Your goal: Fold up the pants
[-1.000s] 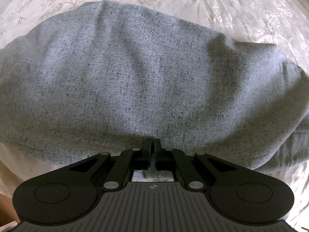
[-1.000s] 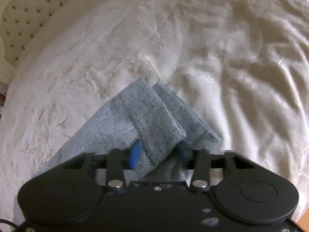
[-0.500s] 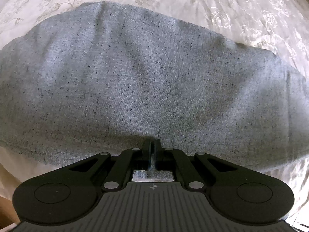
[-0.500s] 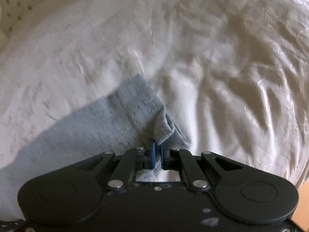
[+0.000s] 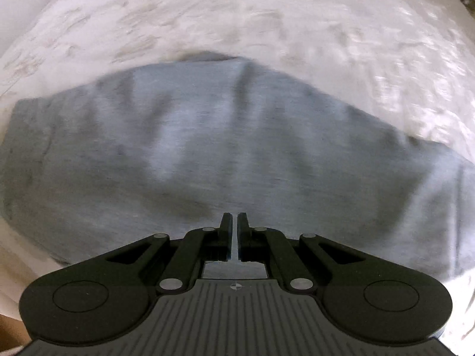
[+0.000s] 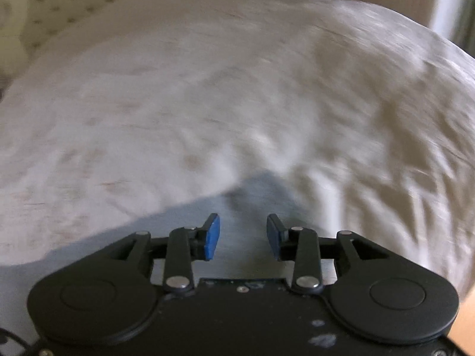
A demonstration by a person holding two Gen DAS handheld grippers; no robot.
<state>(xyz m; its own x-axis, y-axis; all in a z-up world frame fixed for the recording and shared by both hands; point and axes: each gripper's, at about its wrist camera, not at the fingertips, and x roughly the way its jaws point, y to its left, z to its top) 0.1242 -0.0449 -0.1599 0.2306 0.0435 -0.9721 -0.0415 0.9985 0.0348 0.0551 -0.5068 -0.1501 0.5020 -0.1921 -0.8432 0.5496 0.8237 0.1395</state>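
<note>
Left gripper [image 5: 234, 218] is hanging over the grey speckled fabric pants [image 5: 225, 154], jaws together, nothing visibly pinched. Pants are lying spread across the cream embroidered bedspread [image 5: 267, 20]. Right gripper [image 6: 242, 227] is sitting above the pants' edge, jaws just opened and apart, blue pads [image 6: 212, 235] not touching cloth.

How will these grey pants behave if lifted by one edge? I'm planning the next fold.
Probably floppy: the grey pants lie in soft creases and follow the bedspread beneath. They look like thick knit, so likely heavy enough to sag away from a single pinch point. Slipping seems unlikely, given their matte weave.
</note>
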